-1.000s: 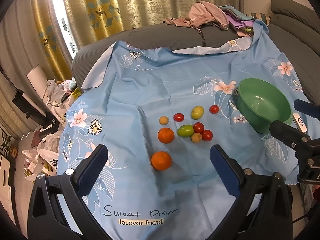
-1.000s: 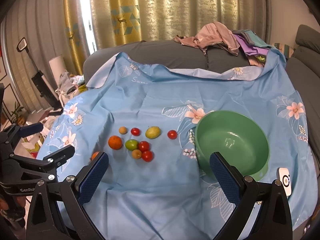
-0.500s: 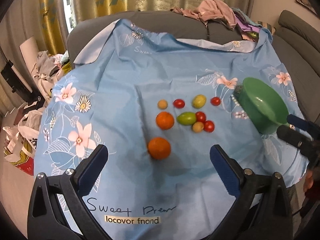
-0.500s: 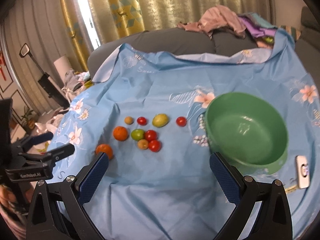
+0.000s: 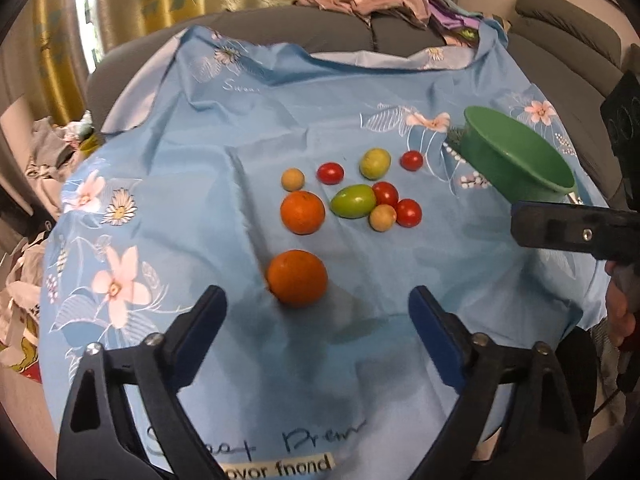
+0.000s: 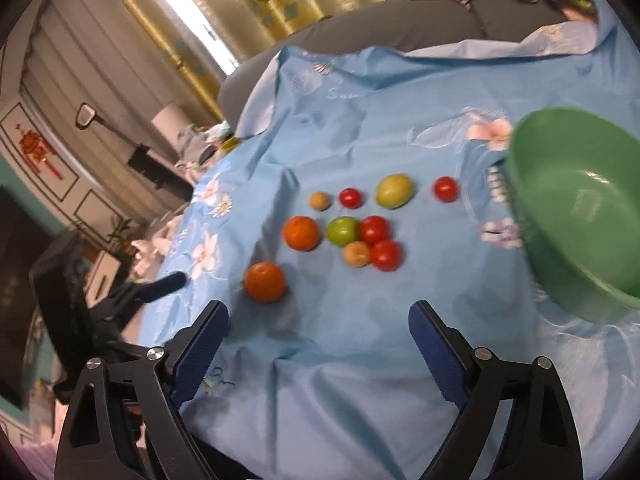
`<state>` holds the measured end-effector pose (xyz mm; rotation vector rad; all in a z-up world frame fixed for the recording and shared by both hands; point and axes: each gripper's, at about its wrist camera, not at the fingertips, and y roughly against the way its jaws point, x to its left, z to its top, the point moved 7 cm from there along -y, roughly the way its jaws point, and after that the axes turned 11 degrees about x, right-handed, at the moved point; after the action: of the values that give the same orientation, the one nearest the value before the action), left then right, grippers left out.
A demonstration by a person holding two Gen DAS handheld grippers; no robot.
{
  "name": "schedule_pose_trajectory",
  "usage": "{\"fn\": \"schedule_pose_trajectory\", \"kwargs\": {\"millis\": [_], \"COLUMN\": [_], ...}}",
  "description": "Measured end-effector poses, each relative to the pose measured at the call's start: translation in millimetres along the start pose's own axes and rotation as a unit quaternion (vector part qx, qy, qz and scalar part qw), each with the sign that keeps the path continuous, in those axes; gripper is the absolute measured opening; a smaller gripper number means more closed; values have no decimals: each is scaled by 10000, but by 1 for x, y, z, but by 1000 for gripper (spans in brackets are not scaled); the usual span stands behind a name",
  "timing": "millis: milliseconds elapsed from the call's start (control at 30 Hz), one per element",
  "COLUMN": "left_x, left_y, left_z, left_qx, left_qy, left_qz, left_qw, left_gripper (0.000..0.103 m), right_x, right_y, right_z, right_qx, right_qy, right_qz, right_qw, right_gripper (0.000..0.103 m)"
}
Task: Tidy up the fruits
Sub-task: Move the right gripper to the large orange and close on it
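Jaws closing, nothing between: left gripper (image 5: 316,312), right gripper (image 6: 318,316); orange (image 5: 297,277) near left.

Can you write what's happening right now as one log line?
left gripper: closing, empty | right gripper: closing, empty | round orange fruit: nearest | green plastic bowl: empty

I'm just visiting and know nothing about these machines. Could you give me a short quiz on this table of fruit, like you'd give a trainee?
1. How many oranges lie on the blue floral cloth?
2. True or false: the green bowl already holds some fruit.
3. Which fruit lies nearest the left tool: a) the near orange, b) the green tomato, c) the yellow-green fruit in the far row?

Key:
1. Two; the second, the far orange, sits beside the green tomato.
2. False: it is empty.
3. a. The orange lies just ahead of the closing jaws, with nothing between them yet.
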<state>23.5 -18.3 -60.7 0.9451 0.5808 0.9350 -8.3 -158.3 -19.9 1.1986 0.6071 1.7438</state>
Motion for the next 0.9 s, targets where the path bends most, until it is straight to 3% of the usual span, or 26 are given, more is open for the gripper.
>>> {"fn": "schedule_pose_trajectory", "kwargs": {"millis": [100, 333, 700, 733, 767, 833, 900], "left_x": [3, 6, -4, -5, -4, -3, 0], "left_y": [-14, -37, -62, -65, -69, -69, -65], "left_z": [6, 13, 14, 13, 12, 12, 14], "left_qx": [99, 324, 677, 749, 829, 773, 765], "left_qy": [-77, -566, -1591, -1621, -1624, -1601, -1298], "left_qz": [7, 156, 617, 589, 658, 665, 396], "left_qw": [9999, 9977, 9830, 9822, 9810, 9818, 9878], "left_gripper": [82, 63, 58, 49, 47, 46, 46], "right_x": [2, 3, -6, -6, -5, -4, -2], "right_y": [-16, -33, -46, -47, -48, -54, -60], "right_z": [4, 7, 11, 12, 12, 15, 18], "right_qx": [160, 313, 388, 400, 417, 452, 491], "right_qy": [-32, -4, -61, -64, -71, -71, -44], "right_qz": [258, 415, 485, 502, 529, 611, 670], "right_qw": [9995, 9986, 9980, 9979, 9977, 9971, 9965], "right_gripper": [82, 82, 82, 82, 82, 80, 78]}}
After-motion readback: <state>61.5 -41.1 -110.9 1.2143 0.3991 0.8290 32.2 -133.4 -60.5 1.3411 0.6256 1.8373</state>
